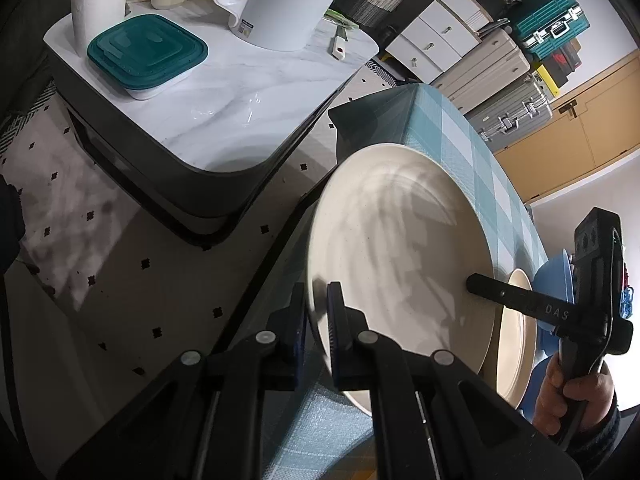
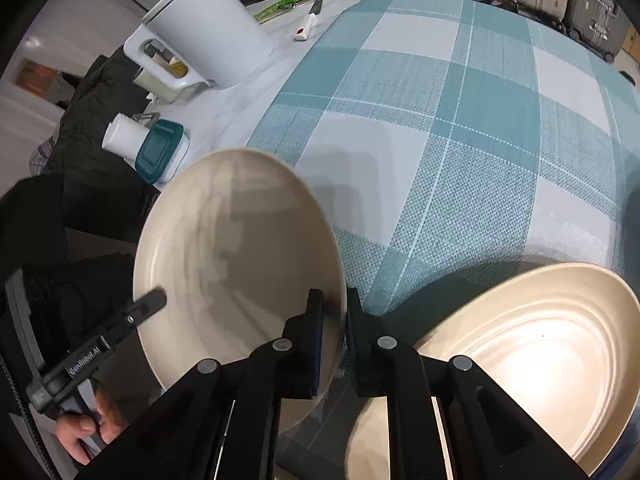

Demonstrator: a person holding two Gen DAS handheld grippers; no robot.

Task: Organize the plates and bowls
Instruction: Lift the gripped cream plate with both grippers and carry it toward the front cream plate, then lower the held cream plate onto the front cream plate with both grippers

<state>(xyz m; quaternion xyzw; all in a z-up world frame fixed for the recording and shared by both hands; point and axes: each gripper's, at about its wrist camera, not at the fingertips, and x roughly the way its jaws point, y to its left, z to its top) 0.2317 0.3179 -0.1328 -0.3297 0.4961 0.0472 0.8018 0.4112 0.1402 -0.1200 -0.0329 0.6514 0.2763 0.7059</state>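
A large cream plate (image 1: pixel 400 248) (image 2: pixel 240 248) is held by both grippers at opposite rims, over the near left edge of the checked table (image 2: pixel 440 120). My left gripper (image 1: pixel 318 292) is shut on its near rim in the left wrist view. It also shows at the lower left of the right wrist view (image 2: pixel 154 300), held by a hand. My right gripper (image 2: pixel 332 300) is shut on the other rim, and one of its fingers (image 1: pixel 480 282) lies over the plate. A second cream plate (image 2: pixel 520 360) (image 1: pixel 520 332) lies beside it, with a blue bowl (image 1: pixel 556 284) behind.
A marble-topped side table (image 1: pixel 248 92) stands left of the checked table, across a strip of patterned floor. It carries a white jug (image 1: pixel 280 0), a teal-lidded container (image 1: pixel 148 52) and a paper roll (image 1: pixel 98 4). Suitcases (image 1: pixel 500 80) and drawers stand at the back.
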